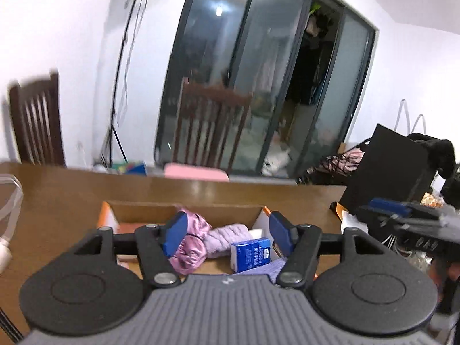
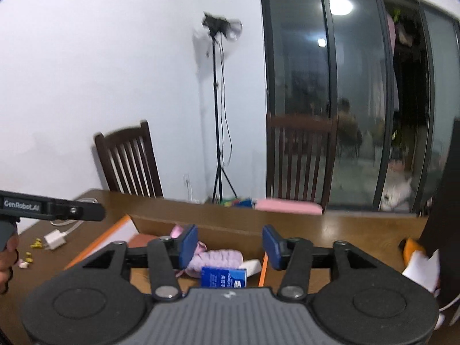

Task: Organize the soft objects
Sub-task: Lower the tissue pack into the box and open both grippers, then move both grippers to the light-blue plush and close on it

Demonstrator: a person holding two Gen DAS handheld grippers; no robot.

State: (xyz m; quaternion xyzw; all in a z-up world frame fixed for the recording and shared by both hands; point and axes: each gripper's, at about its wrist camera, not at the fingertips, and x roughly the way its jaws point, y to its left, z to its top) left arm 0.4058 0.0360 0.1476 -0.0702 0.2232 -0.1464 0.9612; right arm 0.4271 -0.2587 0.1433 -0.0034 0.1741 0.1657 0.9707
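An open cardboard box (image 1: 184, 208) (image 2: 230, 225) stands on the brown wooden table. Inside lie a shiny pink cloth (image 1: 191, 247), a lilac quilted soft piece (image 1: 227, 237) (image 2: 218, 258), a blue tissue pack (image 1: 250, 254) (image 2: 223, 277) and a white soft item (image 2: 253, 266). A purple cloth (image 1: 266, 268) lies at the box's near side. My left gripper (image 1: 228, 231) is open and empty, held above the box. My right gripper (image 2: 230, 247) is open and empty, also above the box. The right gripper shows in the left wrist view (image 1: 408, 221), and the left gripper's body in the right wrist view (image 2: 51, 208).
Two dark wooden chairs (image 2: 129, 161) (image 1: 212, 123) stand behind the table; a pink pad (image 2: 287, 207) lies at its far edge. A white charger with cable (image 2: 56, 240) and small yellow bits lie left. A black bag (image 1: 391, 166) and clutter stand right. A tripod (image 2: 218, 115) stands by the wall.
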